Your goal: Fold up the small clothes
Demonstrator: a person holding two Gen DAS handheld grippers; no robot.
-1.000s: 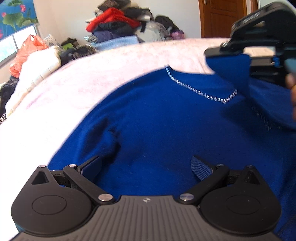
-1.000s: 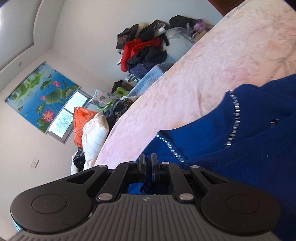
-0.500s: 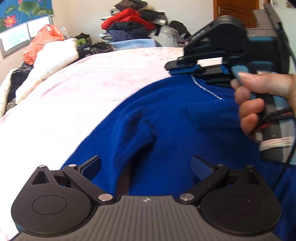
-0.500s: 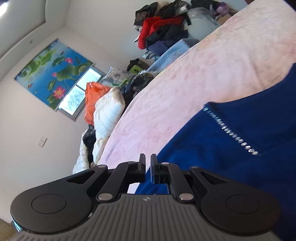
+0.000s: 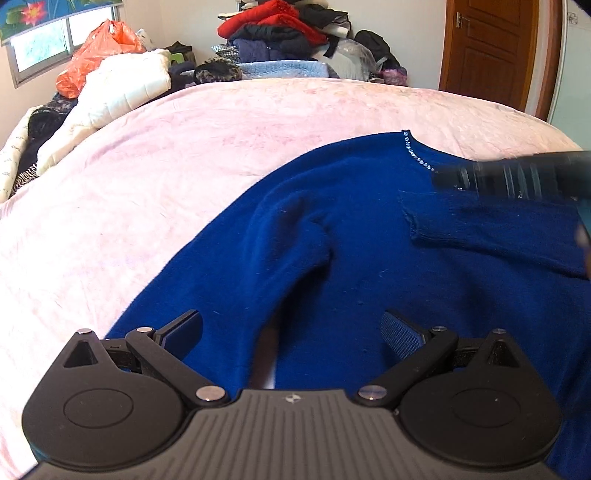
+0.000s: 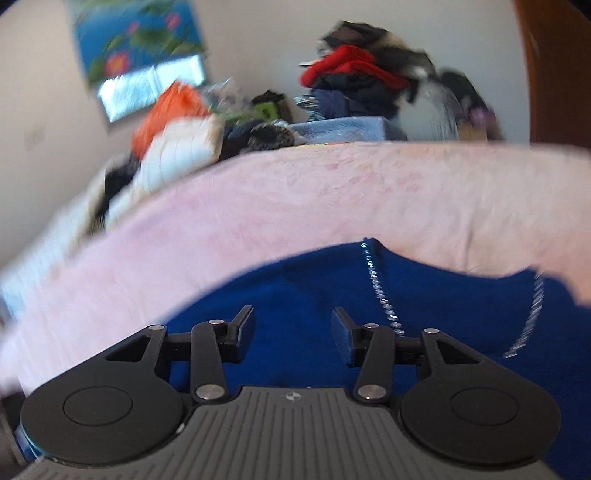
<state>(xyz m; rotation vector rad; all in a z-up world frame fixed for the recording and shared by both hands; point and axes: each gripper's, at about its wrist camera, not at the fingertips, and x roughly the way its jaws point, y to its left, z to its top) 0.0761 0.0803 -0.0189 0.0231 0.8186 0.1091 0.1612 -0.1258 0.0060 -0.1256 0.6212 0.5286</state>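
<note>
A blue sweater (image 5: 351,236) with a sparkly neckline trim (image 5: 417,155) lies flat on the pink bed cover (image 5: 184,155). One sleeve (image 5: 491,229) lies folded across its body from the right. My left gripper (image 5: 291,332) is open and empty, low over the sweater's near part. My right gripper (image 6: 293,334) is open and empty above the sweater (image 6: 314,291) near the neckline trim (image 6: 380,288); it shows as a dark blur at the right edge of the left wrist view (image 5: 517,177).
A pile of clothes (image 5: 288,33) stands beyond the bed's far edge. A white quilt (image 5: 110,88) and an orange bag (image 5: 96,48) lie at the far left. A wooden door (image 5: 491,51) is at the back right.
My right gripper has opened and let go of the sleeve, which now lies across the sweater's body. The right gripper has swung and drawn back to the right. The left gripper stays open.
</note>
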